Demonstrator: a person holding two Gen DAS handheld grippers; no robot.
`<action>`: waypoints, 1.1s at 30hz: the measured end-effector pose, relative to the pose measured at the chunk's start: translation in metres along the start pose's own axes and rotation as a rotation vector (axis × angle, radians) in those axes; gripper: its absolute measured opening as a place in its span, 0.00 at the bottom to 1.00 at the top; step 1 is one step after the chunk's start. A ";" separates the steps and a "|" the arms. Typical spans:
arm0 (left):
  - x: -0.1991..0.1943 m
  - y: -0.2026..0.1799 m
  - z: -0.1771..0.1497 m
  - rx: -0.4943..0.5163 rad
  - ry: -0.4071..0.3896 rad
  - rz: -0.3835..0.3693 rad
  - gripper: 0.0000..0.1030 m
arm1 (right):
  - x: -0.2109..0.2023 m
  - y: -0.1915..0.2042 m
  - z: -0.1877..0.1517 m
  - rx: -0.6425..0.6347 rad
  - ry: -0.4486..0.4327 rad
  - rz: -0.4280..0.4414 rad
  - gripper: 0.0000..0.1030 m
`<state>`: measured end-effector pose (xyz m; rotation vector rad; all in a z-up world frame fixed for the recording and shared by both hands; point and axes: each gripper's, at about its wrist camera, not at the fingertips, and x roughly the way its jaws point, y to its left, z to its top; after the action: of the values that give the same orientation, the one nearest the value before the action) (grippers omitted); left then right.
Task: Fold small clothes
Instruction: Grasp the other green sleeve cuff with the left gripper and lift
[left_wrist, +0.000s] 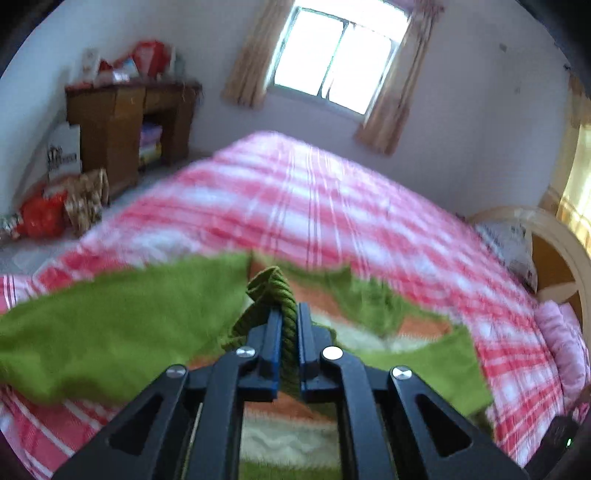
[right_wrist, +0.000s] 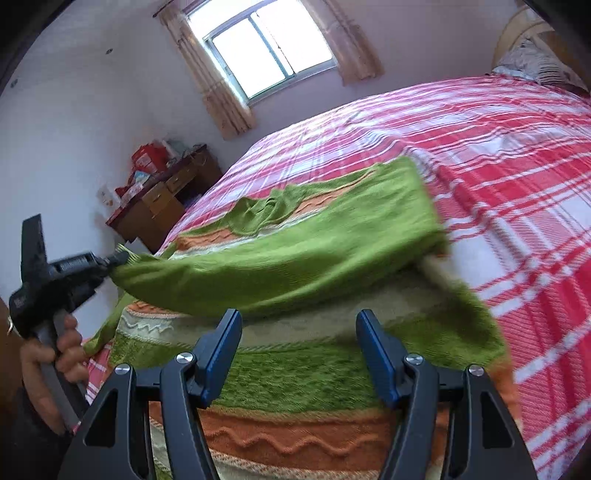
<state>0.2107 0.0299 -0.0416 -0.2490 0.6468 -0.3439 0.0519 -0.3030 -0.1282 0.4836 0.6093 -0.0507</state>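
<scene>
A green knit sweater (right_wrist: 295, 362) with orange and cream stripes lies on the bed. My left gripper (left_wrist: 289, 314) is shut on the ribbed cuff (left_wrist: 284, 295) of a green sleeve (left_wrist: 110, 321), lifted off the bed. In the right wrist view the left gripper (right_wrist: 110, 264) is at the far left, held by a hand (right_wrist: 55, 354), and the sleeve (right_wrist: 295, 254) stretches from it across the sweater's body. My right gripper (right_wrist: 297, 332) hovers open over the sweater's lower body, with nothing between its blue pads (right_wrist: 373, 350).
The bed's red and white plaid cover (right_wrist: 517, 166) spreads to the right and beyond. A wooden desk (left_wrist: 122, 125) with red bags stands by the far wall under a curtained window (left_wrist: 336, 59). Pillows (left_wrist: 561, 332) and a headboard (left_wrist: 557, 251) are at the right.
</scene>
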 end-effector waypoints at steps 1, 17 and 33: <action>0.003 0.002 0.005 -0.001 -0.005 0.010 0.07 | -0.002 -0.001 0.000 0.006 -0.004 -0.004 0.63; 0.004 0.050 0.003 0.069 0.113 0.406 0.75 | 0.021 0.022 0.069 -0.263 0.026 -0.145 0.43; 0.042 0.033 -0.002 0.003 0.257 0.037 0.32 | 0.047 -0.008 0.040 -0.213 0.143 -0.174 0.42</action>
<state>0.2484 0.0439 -0.0772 -0.1914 0.9031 -0.3442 0.1108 -0.3241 -0.1295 0.2280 0.7871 -0.1159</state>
